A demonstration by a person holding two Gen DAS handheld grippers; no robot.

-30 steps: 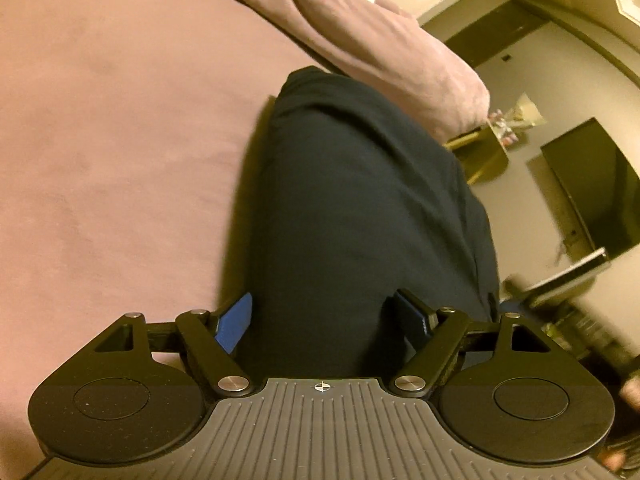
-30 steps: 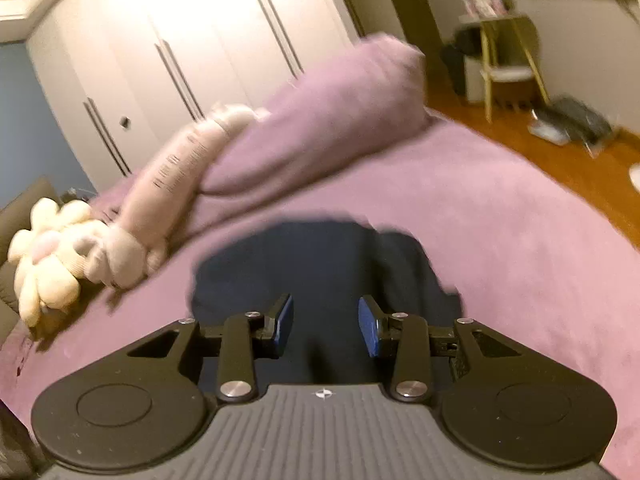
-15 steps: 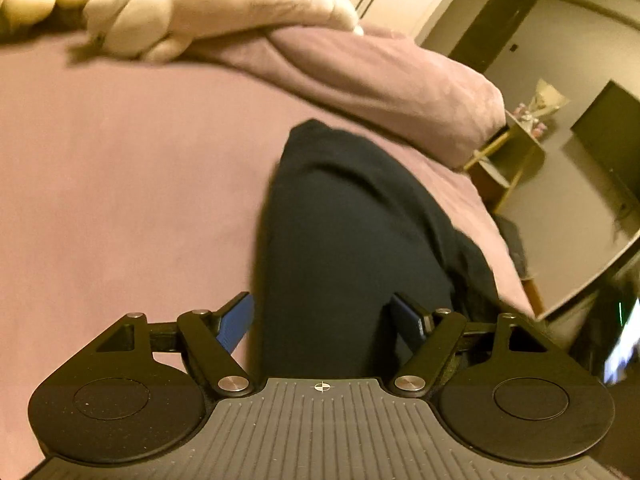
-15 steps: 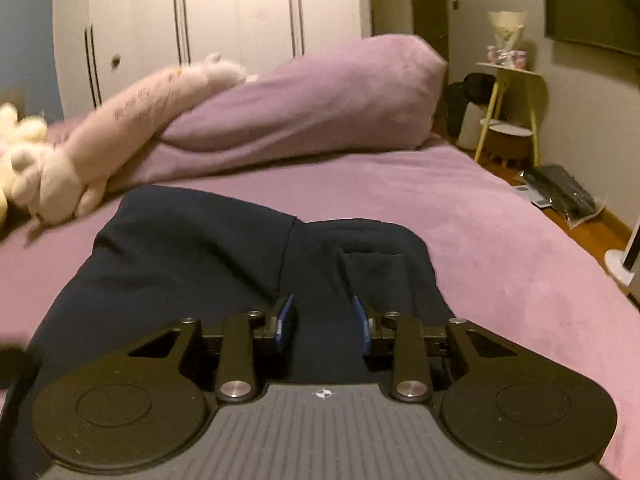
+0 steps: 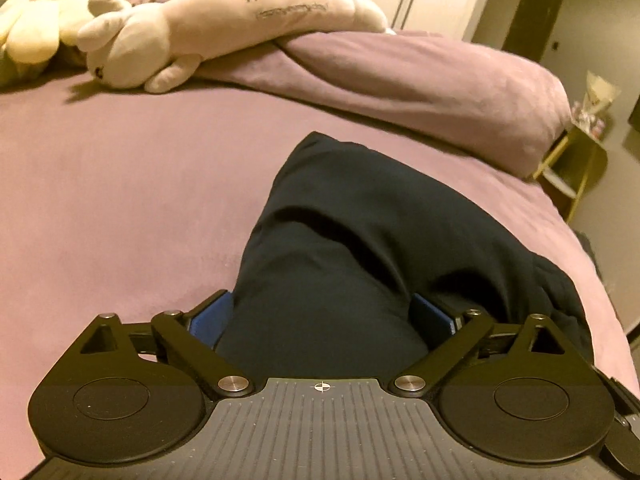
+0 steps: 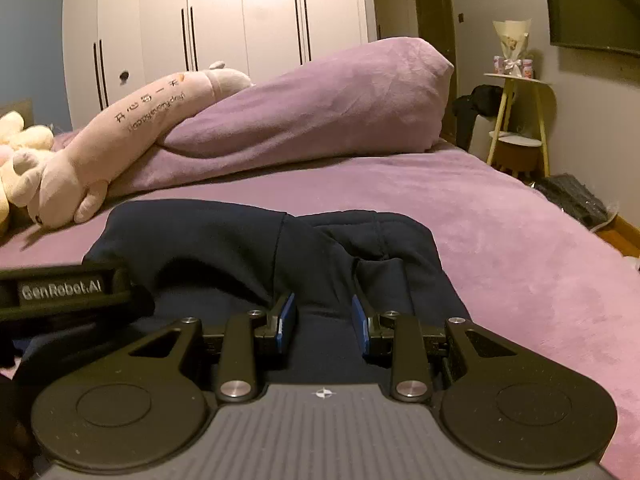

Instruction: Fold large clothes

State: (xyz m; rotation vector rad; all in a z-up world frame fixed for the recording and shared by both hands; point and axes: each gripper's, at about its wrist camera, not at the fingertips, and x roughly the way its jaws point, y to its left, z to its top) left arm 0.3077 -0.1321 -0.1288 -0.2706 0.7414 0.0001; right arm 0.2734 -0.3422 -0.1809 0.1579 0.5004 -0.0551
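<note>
A dark navy garment (image 5: 360,240) lies bunched and partly folded on the purple bed (image 5: 120,200). My left gripper (image 5: 322,318) straddles its near end. Its jaws are opening wide, with a thick hump of the cloth between the blue pads (image 5: 212,318). In the right wrist view the same garment (image 6: 200,240) shows a seam and a pocket-like fold. My right gripper (image 6: 323,318) stands narrow, pinching a raised ridge of that cloth between its pads (image 6: 288,316). The left gripper's black body (image 6: 60,292) shows at the left edge of that view.
A long pink plush toy (image 6: 140,128) and a rolled purple duvet (image 6: 320,112) lie across the far side of the bed. A yellow side table (image 6: 516,120) stands beyond the bed's right edge. White wardrobe doors (image 6: 240,20) are behind, and a dark screen (image 6: 592,8) hangs on the right wall.
The left gripper swung and tilted up, so the plush toy came into view, and its jaws spread wider around the cloth. The right gripper sank low onto the garment and its jaws narrowed.
</note>
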